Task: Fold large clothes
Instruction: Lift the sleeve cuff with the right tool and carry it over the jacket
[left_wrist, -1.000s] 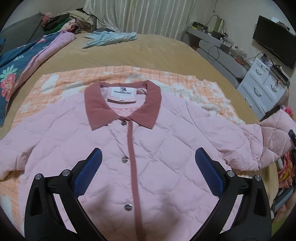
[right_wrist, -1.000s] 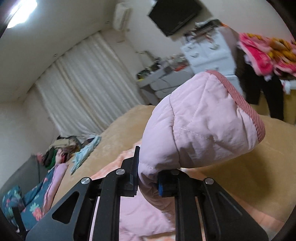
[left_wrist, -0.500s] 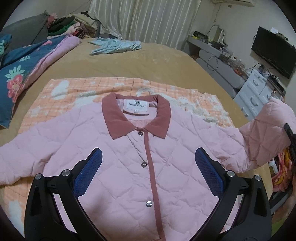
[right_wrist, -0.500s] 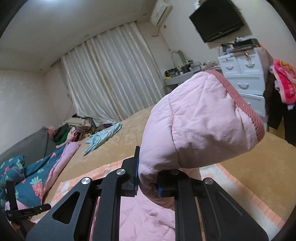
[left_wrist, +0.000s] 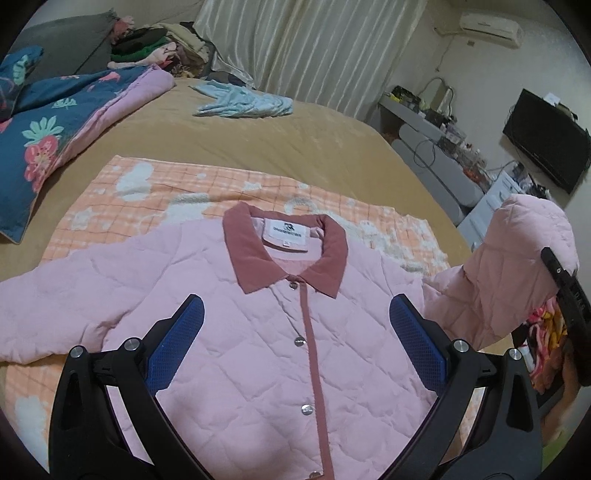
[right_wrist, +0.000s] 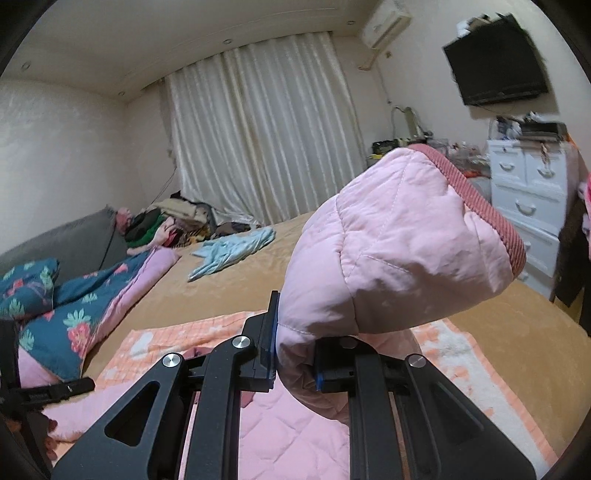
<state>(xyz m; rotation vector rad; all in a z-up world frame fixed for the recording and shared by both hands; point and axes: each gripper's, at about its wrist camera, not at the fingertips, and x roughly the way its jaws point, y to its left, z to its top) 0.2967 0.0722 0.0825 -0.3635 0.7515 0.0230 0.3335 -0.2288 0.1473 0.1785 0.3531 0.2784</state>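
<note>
Pink quilted fabric is pinched in the right gripper (right_wrist: 295, 356): its jaws are closed on the sleeve (right_wrist: 399, 258) a little behind the ribbed cuff (right_wrist: 491, 218), which stands up in front of them. Held there, the sleeve end is raised off the bed, probably so it can be carried inward over the jacket body. The left gripper (left_wrist: 295, 339) hovers with jaws wide apart and nothing between them; the jacket (left_wrist: 258, 332) lies flat beneath, buttoned front up, collar (left_wrist: 284, 254) beyond the fingertips. The jacket rests on an orange checked blanket (left_wrist: 147, 206) on the bed (left_wrist: 258, 140).
</note>
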